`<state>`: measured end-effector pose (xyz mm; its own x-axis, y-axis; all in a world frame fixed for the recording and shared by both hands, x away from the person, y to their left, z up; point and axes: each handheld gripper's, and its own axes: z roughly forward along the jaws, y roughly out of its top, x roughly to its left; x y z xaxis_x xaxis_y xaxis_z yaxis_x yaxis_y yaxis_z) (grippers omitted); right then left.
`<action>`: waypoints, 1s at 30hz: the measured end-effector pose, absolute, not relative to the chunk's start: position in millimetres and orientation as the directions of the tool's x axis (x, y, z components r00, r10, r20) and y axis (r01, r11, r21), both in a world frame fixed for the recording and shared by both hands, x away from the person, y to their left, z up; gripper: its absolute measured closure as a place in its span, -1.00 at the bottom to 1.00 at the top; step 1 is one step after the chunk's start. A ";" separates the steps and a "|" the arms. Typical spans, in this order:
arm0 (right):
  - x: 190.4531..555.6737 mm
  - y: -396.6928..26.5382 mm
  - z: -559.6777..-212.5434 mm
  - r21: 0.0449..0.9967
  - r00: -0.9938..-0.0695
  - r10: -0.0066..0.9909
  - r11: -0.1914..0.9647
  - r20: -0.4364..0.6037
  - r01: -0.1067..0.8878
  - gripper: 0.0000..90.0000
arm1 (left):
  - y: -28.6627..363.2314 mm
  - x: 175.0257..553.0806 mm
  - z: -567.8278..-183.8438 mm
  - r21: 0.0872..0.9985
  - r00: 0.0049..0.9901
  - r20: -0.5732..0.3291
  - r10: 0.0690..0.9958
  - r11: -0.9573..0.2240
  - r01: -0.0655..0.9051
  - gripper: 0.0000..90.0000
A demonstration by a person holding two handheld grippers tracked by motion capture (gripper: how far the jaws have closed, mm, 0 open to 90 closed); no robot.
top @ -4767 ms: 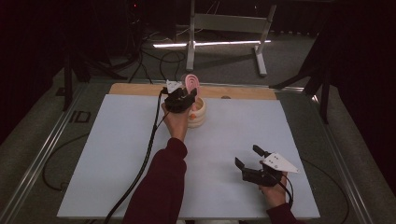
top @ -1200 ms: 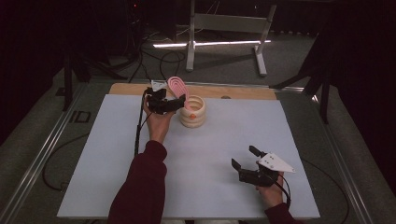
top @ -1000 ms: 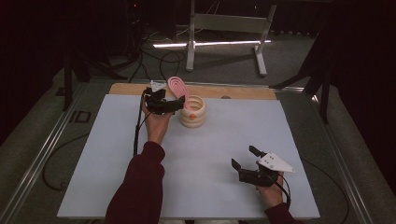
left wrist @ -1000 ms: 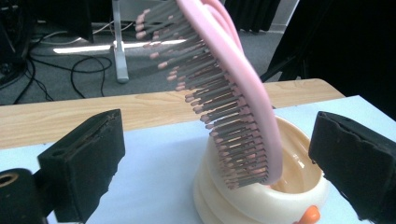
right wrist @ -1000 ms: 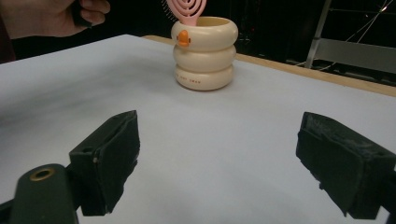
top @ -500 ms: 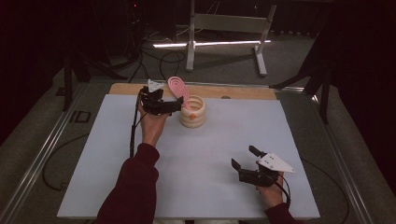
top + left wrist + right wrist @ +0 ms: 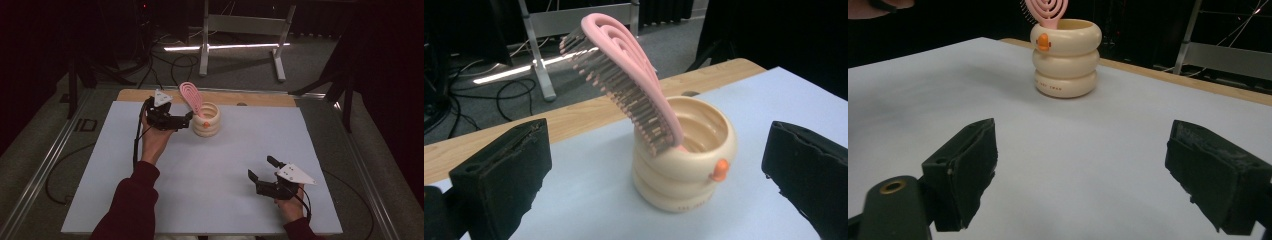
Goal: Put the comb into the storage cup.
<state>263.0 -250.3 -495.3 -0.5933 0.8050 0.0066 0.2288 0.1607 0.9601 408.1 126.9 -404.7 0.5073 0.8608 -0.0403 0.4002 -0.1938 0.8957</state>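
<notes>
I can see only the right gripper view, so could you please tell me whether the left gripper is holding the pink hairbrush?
Observer: No. The left gripper has just been opening its jaws. They stand wide with nothing gripped, just left of the cream holder in the high view.
Operator: Thank you. How does the hairbrush sit?
Observer: The hairbrush stands handle-down in the cream holder, leaning, with its head well above the rim.
Operator: And which way do its bristles face?
Observer: In the left gripper view, the bristles are on the underside of the leaning head.
</notes>
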 end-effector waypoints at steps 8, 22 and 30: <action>263.1 -249.5 -495.3 0.957 -0.596 0.803 0.172 0.001 0.233 -0.72 | 136.4 386.5 -407.5 0.885 0.547 0.003 0.837 -0.257 0.389 -0.99; 263.6 -247.7 -493.9 0.953 -0.596 0.803 0.181 -0.002 0.241 -0.75 | 161.8 345.8 -424.0 0.887 0.565 0.031 0.824 -0.283 0.364 -1.00; 264.0 -250.0 -492.0 0.954 -0.593 0.805 0.175 0.004 0.245 -0.75 | 181.0 326.2 -428.6 0.893 0.562 0.041 0.826 -0.282 0.349 -1.00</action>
<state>264.0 -250.0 -492.0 -0.5927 0.8054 0.0043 0.2448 0.1750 0.9537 326.2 181.0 -428.6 0.5622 0.8260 0.0410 0.3494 -0.2822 0.8934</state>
